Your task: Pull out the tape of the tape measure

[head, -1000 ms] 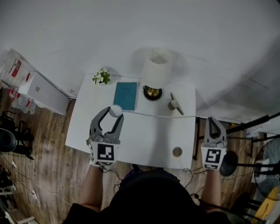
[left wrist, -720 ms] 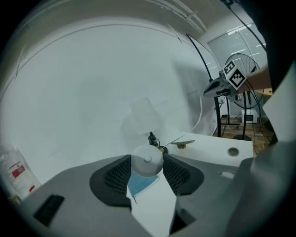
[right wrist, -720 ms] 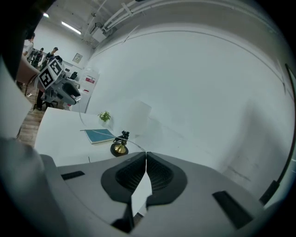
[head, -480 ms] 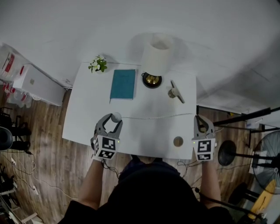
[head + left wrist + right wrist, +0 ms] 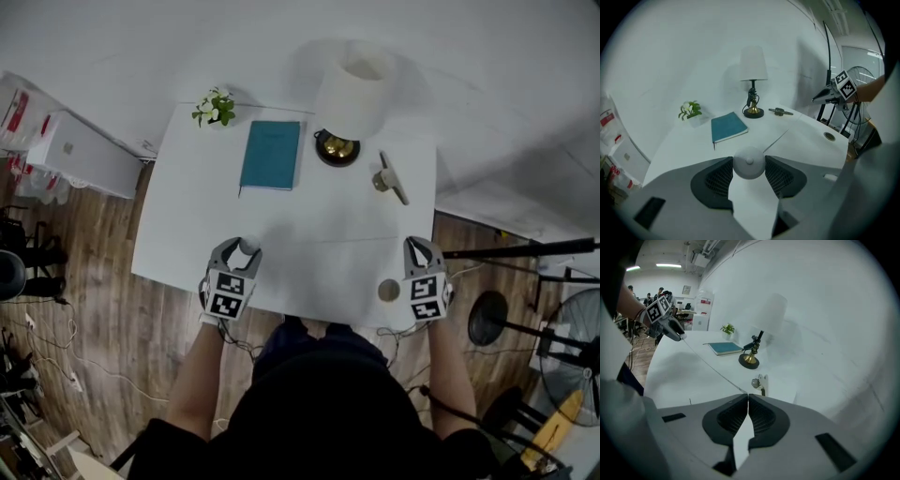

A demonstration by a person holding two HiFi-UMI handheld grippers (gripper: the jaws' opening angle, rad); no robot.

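The left tongs [image 5: 240, 251] stand wide, with the pads pressed on the sides of the round white tape measure [image 5: 749, 162], probably so the body cannot follow the pull. The right tongs [image 5: 748, 396] are pinched together on the end of the tape [image 5: 713, 367]. It runs thin and straight between the two, along the near edge of the table [image 5: 187, 216], from near-left corner to near-right. Book [image 5: 271, 155], lamp [image 5: 354, 89] and plant [image 5: 215, 106] sit by the far edge, out of the tape's way.
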